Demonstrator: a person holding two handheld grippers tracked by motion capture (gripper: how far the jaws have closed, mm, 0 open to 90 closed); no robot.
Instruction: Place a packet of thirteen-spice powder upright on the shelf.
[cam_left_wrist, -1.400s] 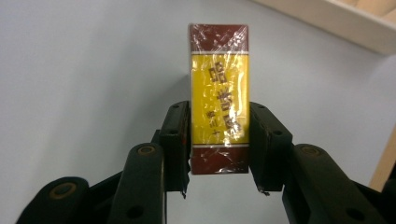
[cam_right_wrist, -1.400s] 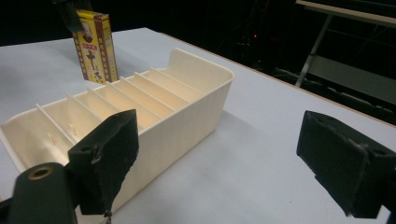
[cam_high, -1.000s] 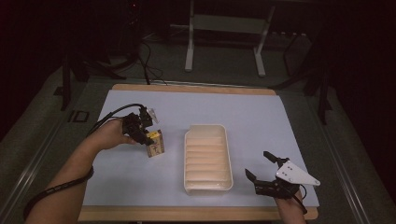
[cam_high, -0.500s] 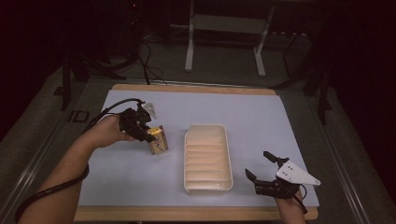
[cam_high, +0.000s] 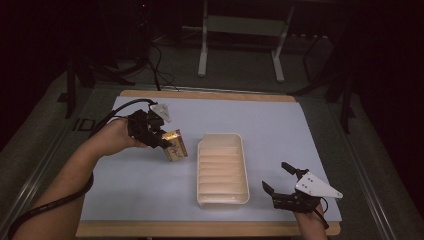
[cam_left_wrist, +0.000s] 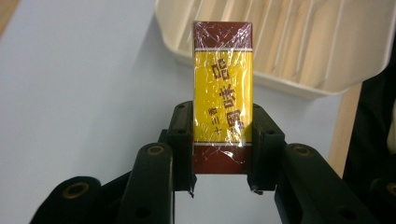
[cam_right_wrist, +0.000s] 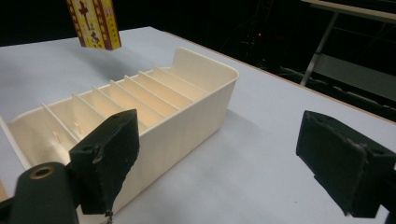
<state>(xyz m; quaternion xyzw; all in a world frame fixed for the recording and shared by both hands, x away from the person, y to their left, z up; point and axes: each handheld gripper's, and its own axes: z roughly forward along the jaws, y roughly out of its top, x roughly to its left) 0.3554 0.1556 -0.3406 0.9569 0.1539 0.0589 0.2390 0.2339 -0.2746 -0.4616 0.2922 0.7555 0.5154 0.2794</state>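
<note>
Box (cam_left_wrist: 223, 95), small and cellophane-wrapped, red at both ends with a yellow band of printed characters, sits clamped between the two black jaws of the left claw (cam_left_wrist: 222, 158), held by its lower sides so most of it sticks out ahead. From above, the box (cam_high: 175, 145) hangs clear of the pale blue mat (cam_high: 280, 120), tilted, just beside the near-left edge of the tray (cam_high: 222, 200). Gripping it low and narrow like this probably leaves its far end free to slide down into one of the tray's slots. Beyond the claw's tip lies the tray (cam_left_wrist: 327, 79), cream plastic, divided by thin ribs into a row of narrow compartments, all looking empty. The left hand (cam_high: 112, 137) reaches in from the table's left, forearm angled toward the tray, cable trailing back along the arm. The right claw (cam_high: 280, 182) rests low just beside the tray's near-right corner, its jaws spread wide with nothing between them, seemingly waiting, perhaps ready to steady the tray. Through its own camera, the tray (cam_right_wrist: 201, 112) lies close ahead, with the box (cam_right_wrist: 95, 23) hanging beyond its far side.
</note>
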